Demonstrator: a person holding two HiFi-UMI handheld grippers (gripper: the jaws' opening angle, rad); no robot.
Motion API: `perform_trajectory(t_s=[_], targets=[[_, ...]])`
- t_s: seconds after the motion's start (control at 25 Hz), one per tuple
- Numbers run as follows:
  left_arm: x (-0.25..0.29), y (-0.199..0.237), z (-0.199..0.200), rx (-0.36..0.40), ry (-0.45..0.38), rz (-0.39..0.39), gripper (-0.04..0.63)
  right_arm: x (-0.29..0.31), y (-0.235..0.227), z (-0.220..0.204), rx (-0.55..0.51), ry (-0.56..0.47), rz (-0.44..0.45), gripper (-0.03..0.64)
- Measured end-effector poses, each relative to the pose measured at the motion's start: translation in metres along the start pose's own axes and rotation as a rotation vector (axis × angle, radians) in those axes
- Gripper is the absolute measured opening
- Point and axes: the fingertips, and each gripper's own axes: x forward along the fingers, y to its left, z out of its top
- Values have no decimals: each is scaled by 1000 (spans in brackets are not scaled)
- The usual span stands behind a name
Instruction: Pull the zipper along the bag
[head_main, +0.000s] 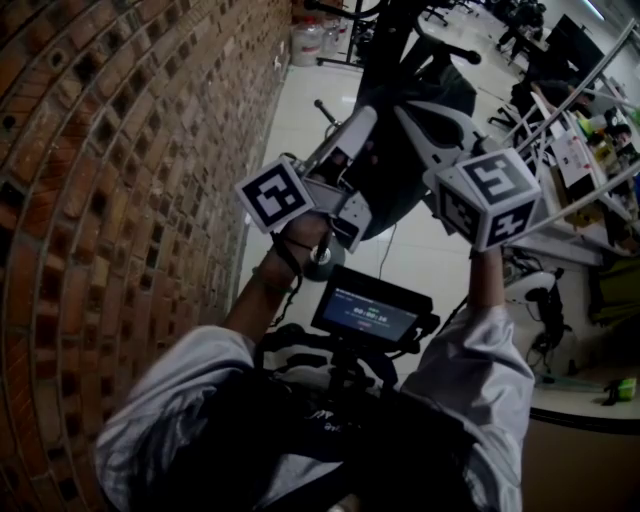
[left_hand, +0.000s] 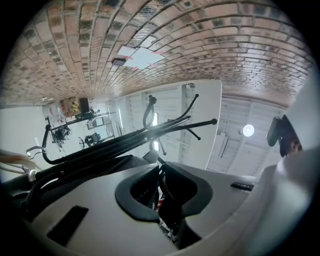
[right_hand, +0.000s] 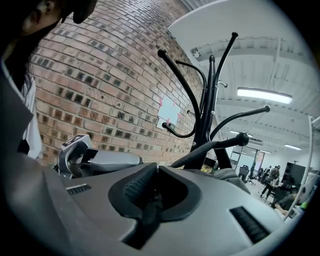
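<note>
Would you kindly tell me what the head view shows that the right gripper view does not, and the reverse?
Head view only: both marker cubes, a screen and the person's sleeves. Right gripper view only: a dark strip pinched in the right gripper's jaws, and paper on the brick wall. Both: that wall, the rack, the bag, the left gripper.

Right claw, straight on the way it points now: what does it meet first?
Beyond the zipper pull clamped in the right claw, probably the coat rack: a dark peg crosses just past the tips, the bag draped beside it. Depth is unclear here.
</note>
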Motion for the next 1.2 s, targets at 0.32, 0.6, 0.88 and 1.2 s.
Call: perform_trajectory(t_s=[0.32,0.6,0.88,1.2], targets=[[2,-1,0,-7,3,-9,44,1,7,-1,-18,21,-10,14],[3,-2,-1,-13,6,-9,48,1,13,-1,-40,29,-18,15],[2,-3,-1,-12,11,2,48,0,17,-1,-80,33,-50,15],[4,-5,0,-5,21,1,54,1,19,-2,-76,22,-52,15]])
